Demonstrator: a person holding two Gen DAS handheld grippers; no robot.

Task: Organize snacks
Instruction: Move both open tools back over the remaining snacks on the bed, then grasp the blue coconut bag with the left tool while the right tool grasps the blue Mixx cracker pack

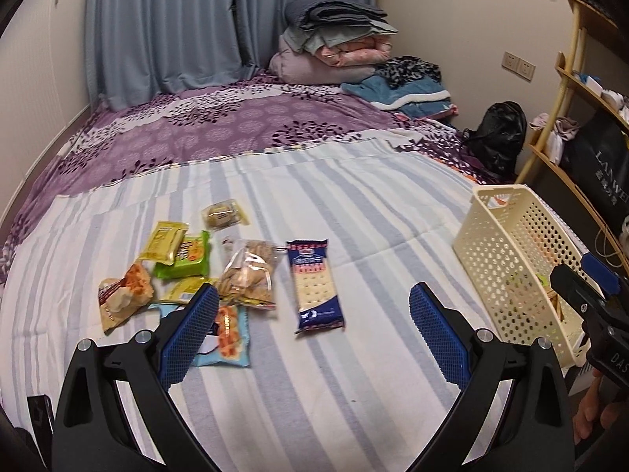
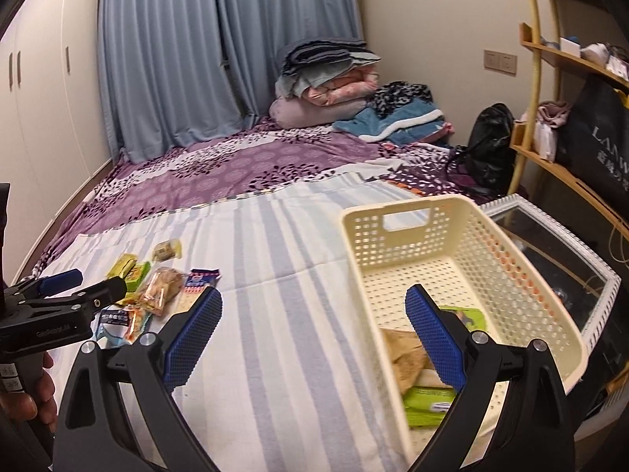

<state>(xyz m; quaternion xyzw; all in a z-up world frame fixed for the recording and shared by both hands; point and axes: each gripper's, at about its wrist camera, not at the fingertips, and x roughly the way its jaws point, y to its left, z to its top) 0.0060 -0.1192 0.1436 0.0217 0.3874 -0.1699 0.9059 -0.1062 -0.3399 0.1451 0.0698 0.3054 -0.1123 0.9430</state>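
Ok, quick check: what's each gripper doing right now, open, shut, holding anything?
Left gripper: open, empty, above the striped sheet.
Right gripper: open, empty, at the basket.

Snack packets [image 1: 204, 275] lie clustered left on the bed [image 1: 354, 204]; the basket [image 2: 397, 212] sits right, holding several packets [image 2: 424, 401].

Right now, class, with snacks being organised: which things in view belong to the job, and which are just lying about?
Belong to the job:
cream basket
cracker pack
clear biscuit bag
green packet
left gripper, right gripper, both open

Just lying about:
folded bedding
blue garment
black bag
wooden shelf
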